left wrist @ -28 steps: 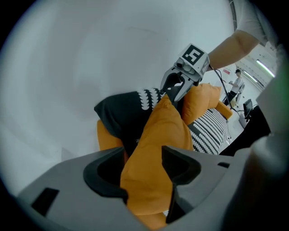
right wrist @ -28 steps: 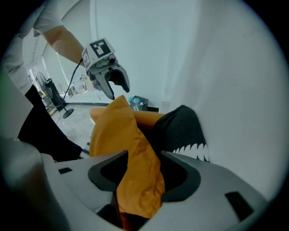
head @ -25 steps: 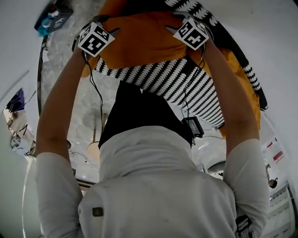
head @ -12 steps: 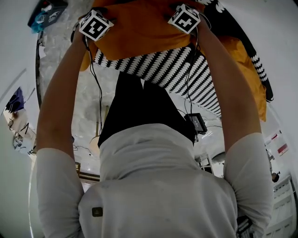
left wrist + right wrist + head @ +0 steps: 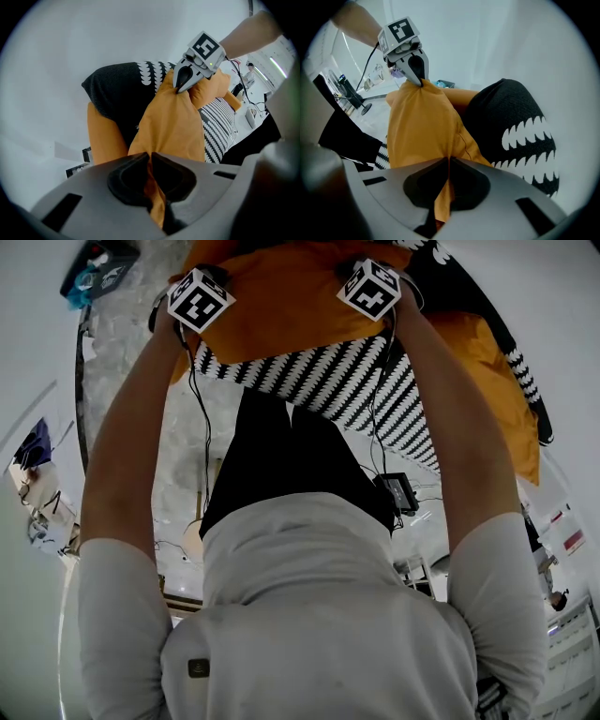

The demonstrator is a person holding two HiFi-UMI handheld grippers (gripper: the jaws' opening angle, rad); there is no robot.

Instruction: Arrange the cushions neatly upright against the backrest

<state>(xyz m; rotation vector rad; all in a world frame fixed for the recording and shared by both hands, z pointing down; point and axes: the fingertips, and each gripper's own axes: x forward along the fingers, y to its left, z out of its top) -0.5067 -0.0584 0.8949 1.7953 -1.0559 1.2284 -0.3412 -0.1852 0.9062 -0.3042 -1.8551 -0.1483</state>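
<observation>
Head view, person: a torso in a white top (image 5: 309, 615) fills the lower frame, with both bare arms reaching towards the top edge.
Head view, left gripper (image 5: 201, 289): at top left under its marker cube, pointing down onto the orange cushion (image 5: 281, 310).
Head view, right gripper (image 5: 371, 279): at top right, on the same cushion's far edge, level with the left one.
Head view, other cushions: a striped cushion (image 5: 347, 381) lies just below the orange one. A black cushion (image 5: 459, 292) and a second orange cushion (image 5: 502, 390) are on the right.
Head view, cables: thin black leads (image 5: 203, 427) hang down from both grippers.
Left gripper view, left gripper (image 5: 151, 161): its jaws have just been closing and are now clamped on a fold of orange cushion (image 5: 173, 126) fabric.
Left gripper view, right gripper (image 5: 179, 88): pinching the opposite corner of the same cushion.
Left gripper view, surroundings: the black cushion (image 5: 115, 93), with white scallop marks, stands behind the held one. The second orange cushion (image 5: 101, 133) and the striped cushion (image 5: 218, 117) flank it, against a plain white surface (image 5: 93, 37).
Right gripper view, right gripper (image 5: 447, 166): its jaws have just been closing and are now nipped tight on the orange cushion (image 5: 417, 126).
Right gripper view, left gripper (image 5: 422, 83): gripping the far corner.
Right gripper view, black cushion (image 5: 511, 122): touching the held cushion's right side.
</observation>
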